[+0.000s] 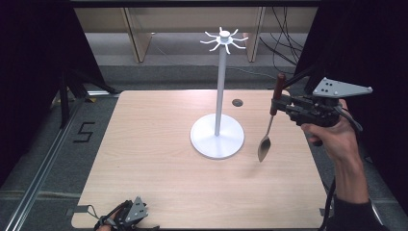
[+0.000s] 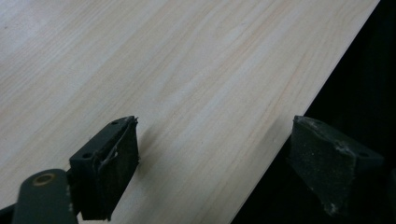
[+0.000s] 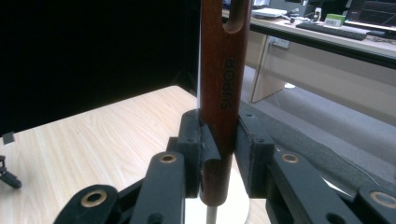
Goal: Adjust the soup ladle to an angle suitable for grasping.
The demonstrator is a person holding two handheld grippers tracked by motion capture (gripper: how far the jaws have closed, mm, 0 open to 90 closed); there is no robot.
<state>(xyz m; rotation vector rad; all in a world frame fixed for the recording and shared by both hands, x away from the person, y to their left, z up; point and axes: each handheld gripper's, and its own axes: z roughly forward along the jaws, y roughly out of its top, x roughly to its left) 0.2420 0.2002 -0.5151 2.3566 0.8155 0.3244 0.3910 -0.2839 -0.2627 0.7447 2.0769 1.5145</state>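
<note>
At the tabletop's [image 1: 159, 168] near edge, the left claw [image 1: 126, 215], partly cut off, rests with jaws apart, nothing between them. Farther right, the right claw [image 1: 278, 103] is clamped on the spoon's [image 1: 267, 132] wooden handle, bowl hanging clear beside the white stand [image 1: 219, 113].

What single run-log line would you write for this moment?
right gripper: shut on spoon handle | spoon: lifted, bowl down, right of white stand | left gripper: open, idle at table near edge
</note>
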